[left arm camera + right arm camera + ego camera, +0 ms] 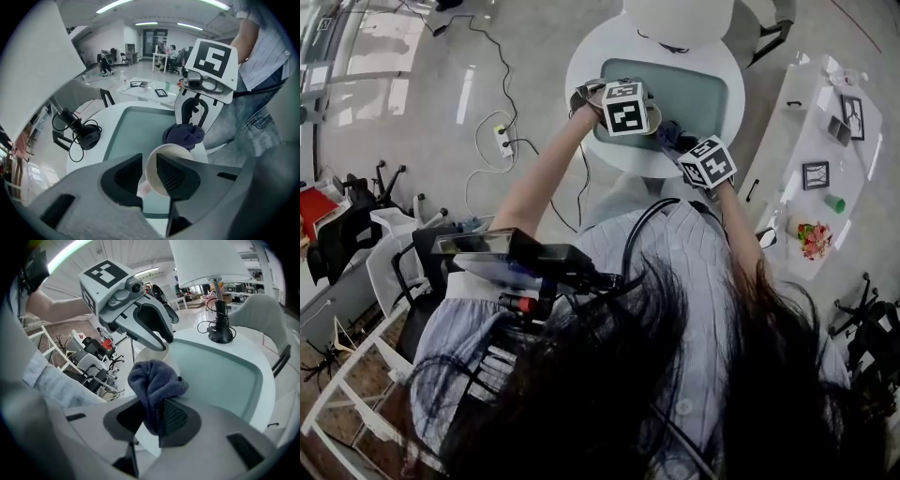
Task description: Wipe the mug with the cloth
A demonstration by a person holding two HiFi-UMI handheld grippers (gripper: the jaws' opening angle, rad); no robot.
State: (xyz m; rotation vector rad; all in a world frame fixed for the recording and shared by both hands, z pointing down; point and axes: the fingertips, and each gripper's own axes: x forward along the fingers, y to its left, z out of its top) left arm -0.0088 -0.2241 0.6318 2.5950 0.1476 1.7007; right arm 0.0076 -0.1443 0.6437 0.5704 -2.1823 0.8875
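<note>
Mug (152,178) is tilted and pinched by its rim in the left gripper's (149,161) jaws, one jaw inside and one outside, over the counter (108,119). The right gripper's (151,404) jaws are clamped on a bunched dark-blue cloth (154,383), just past the mug's mouth.

In the left gripper view the jaws of the left gripper (149,159) hide the outside and base of the mug (151,173), and the figures at 12 o'clock are too small to tell. In the head view a marker cube (625,106) covers nearly all of the mug, and the person's hair (675,394) blots out everything from 4 to 8 o'clock. In the right gripper view the lamp shade (208,258) is cut off at 12 o'clock, and the cloth (152,380) hides most of the mug.
</note>
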